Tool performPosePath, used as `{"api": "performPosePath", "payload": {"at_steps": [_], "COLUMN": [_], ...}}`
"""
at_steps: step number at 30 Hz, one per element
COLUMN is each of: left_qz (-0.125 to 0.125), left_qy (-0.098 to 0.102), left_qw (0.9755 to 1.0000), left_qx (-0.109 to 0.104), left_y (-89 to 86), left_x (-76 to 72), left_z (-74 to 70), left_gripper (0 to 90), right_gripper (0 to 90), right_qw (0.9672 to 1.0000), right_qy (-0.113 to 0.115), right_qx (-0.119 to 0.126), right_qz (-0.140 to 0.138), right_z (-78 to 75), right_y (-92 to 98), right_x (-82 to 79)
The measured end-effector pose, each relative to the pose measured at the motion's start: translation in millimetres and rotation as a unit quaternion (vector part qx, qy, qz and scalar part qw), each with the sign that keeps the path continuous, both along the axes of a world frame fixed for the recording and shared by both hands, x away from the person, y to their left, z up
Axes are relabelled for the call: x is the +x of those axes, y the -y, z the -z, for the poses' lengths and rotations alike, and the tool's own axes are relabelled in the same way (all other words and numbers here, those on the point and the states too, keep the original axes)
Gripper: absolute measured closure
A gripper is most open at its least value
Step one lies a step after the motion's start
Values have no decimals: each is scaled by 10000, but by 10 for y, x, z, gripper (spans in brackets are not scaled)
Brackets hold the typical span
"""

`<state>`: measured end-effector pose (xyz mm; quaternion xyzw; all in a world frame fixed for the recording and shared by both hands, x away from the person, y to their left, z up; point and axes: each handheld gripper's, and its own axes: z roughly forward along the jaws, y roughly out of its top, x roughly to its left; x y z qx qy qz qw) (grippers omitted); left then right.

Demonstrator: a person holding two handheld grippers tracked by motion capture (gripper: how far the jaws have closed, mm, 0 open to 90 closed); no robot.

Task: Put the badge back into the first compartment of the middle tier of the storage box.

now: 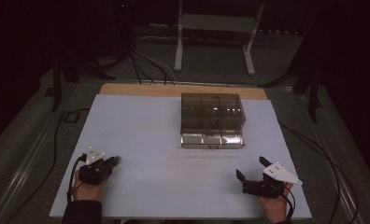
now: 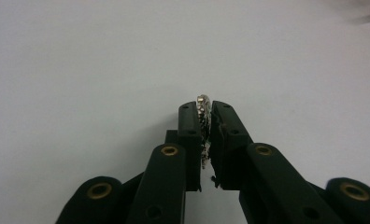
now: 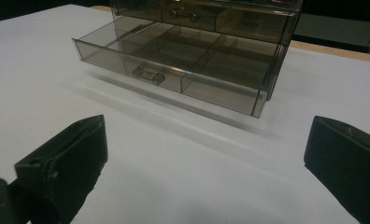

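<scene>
Pinching sparkly trinket (image 2: 202, 122): left gripper (image 2: 205, 109) | right gripper (image 3: 204, 154) wide, facing drawer (image 3: 174, 70)

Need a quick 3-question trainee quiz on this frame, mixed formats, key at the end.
1. True or false: the bottom drawer of the smoked organizer box is pulled out.
2. The left gripper has its jaws: A) wide open B) shut on a small sparkly metal piece C) shut on nothing.
3. Fill in: the right gripper has its jaws ____, aimed at the drawer.

Key: 1 true; 2 B; 3 open.
</scene>
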<state>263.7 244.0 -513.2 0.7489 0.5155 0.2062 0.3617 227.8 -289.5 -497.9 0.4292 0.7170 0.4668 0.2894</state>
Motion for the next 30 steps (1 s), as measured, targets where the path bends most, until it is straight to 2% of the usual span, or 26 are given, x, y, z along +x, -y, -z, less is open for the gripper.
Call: {"api": "performPosePath", "payload": {"at_steps": [2, 4, 9, 17, 30], "left_qz": [92, 94, 91, 109, -2], "left_qy": [-3, -5, -13, -66, 99], "left_qw": [10000, 9999, 9998, 9999, 9999], "left_qx": [7, 124, 182, 57, -95], "left_y": [24, 58, 64, 39, -11], "left_x": [-17, -22, 2, 18, -31], "left_z": [-4, -4, 11, 5, -50], "left_gripper": [877, 879, 874, 887, 887], "right_gripper": [0, 0, 0, 0, 0], "right_qw": [10000, 10000, 10000, 10000, 9998], "right_qy": [4, 4, 14, 17, 54], "right_qx": [-22, -46, -69, -23, 166], "right_qz": [-2, -5, -6, 5, 73], "right_z": [2, 3, 3, -2, -22], "right_y": [-3, -7, -13, -6, 57], "right_x": [2, 3, 4, -2, -39]}}
